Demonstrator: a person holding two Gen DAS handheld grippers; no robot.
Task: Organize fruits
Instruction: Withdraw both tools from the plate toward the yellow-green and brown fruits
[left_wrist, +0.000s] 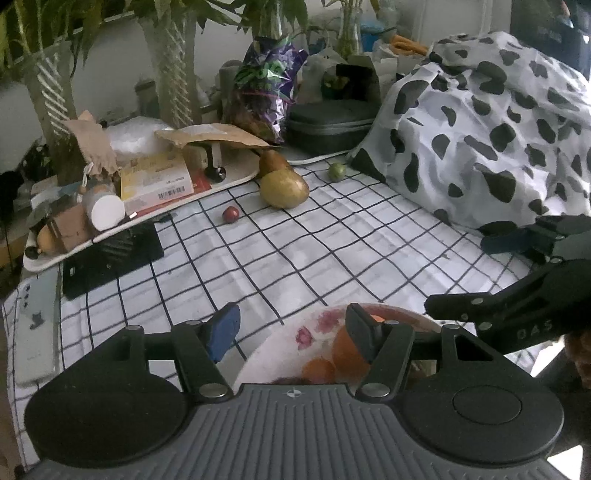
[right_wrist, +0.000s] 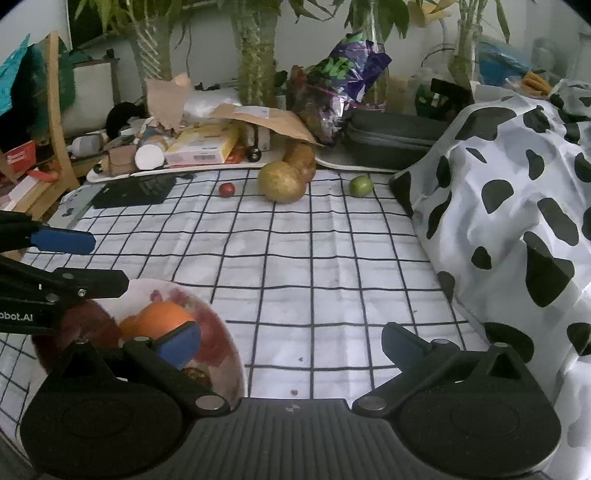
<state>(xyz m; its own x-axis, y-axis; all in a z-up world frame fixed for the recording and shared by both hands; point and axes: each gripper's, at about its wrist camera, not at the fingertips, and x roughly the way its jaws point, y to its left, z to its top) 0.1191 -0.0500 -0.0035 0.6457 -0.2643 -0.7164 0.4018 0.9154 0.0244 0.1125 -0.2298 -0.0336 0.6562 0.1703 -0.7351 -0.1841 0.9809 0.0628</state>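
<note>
Both claws are hanging open and empty near the plate (right_wrist: 236, 369): the left gripper (left_wrist: 291, 332) partly open, the right gripper (right_wrist: 291, 343) wide. Reaching far for one fruit at a time would be best. Four fruits are waiting far off: two pears (right_wrist: 281, 181), one red fruit (right_wrist: 226, 189), one green fruit (right_wrist: 360, 185). Two oranges (right_wrist: 162, 321) are sitting on the plate.

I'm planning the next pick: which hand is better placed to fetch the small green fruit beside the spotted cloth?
Right, probably. The green fruit lies on the far right, ahead of the right tongs, which are open and empty. The left tongs hover over the plate, further left.
</note>
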